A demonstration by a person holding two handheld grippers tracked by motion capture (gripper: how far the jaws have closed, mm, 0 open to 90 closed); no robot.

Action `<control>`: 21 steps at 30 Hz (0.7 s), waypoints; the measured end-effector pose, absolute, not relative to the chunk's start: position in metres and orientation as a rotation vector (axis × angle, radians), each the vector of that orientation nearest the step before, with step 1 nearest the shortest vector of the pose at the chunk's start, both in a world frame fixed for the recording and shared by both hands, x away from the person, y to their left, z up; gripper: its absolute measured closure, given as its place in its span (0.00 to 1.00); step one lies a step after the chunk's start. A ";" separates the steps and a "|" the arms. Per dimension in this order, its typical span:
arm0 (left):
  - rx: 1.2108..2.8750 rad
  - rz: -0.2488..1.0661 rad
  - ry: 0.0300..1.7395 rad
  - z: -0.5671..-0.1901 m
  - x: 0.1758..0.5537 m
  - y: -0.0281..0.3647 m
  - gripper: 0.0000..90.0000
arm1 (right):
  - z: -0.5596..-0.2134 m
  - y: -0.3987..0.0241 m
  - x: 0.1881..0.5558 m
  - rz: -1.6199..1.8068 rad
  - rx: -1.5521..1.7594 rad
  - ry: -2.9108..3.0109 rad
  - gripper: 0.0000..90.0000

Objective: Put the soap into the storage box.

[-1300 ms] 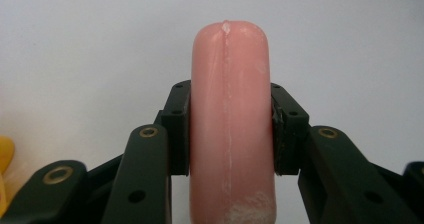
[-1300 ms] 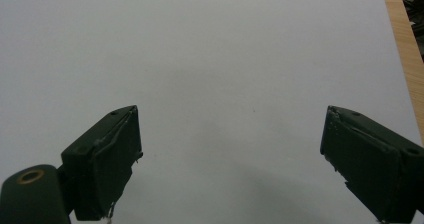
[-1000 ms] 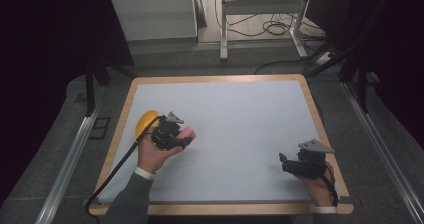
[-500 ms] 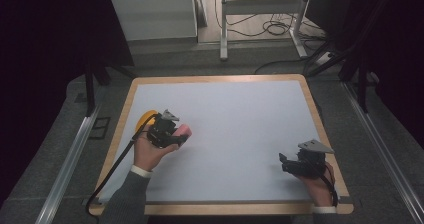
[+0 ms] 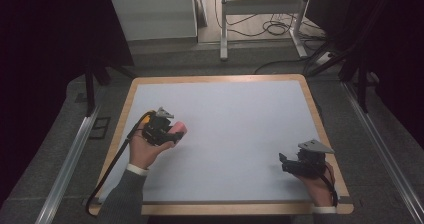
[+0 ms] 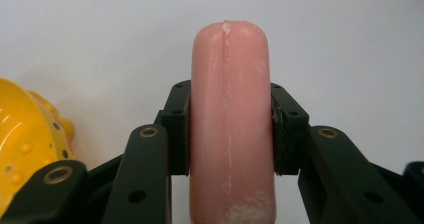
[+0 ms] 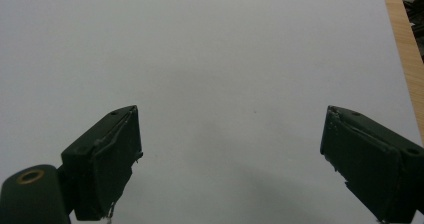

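Observation:
A pink sausage-shaped toy (image 6: 231, 124) stands upright between the jaws of my left gripper (image 6: 231, 129), and both pads press on its sides. From above, the same pink toy (image 5: 178, 131) pokes out to the right of my left gripper (image 5: 170, 132) at the left of the white mat. A yellow bumpy toy (image 6: 27, 149) lies just to the left of the jaws; a sliver of that yellow toy (image 5: 145, 118) peeks out behind the gripper from above. My right gripper (image 7: 230, 159) stands open over bare mat, and it is my right gripper (image 5: 286, 164) near the front right corner.
The white mat (image 5: 230, 119) sits in a wooden frame (image 5: 315, 109). A black cable (image 5: 112, 166) trails from the left gripper over the left edge. Beyond the table stand a white cabinet (image 5: 152, 14) and metal desk legs (image 5: 225, 29) with floor cables.
My left gripper with the pink toy has shifted slightly back and left, and it now covers most of the yellow toy. The right gripper has stayed put.

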State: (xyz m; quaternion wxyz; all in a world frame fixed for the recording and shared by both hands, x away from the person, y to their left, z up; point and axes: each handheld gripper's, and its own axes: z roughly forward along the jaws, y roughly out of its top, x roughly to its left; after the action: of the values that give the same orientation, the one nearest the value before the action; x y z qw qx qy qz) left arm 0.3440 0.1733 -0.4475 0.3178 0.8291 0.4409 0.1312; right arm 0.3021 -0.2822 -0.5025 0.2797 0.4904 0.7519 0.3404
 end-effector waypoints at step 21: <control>2.150 0.358 1.197 -0.442 0.348 0.189 0.67 | -0.502 -0.282 0.302 0.916 1.312 2.014 0.10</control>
State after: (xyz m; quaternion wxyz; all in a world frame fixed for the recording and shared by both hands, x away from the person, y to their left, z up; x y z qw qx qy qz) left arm 0.3481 0.1888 -0.4416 0.3217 0.8186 0.4558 0.1363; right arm 0.3018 -0.2820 -0.5017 0.2806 0.4896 0.7515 0.3418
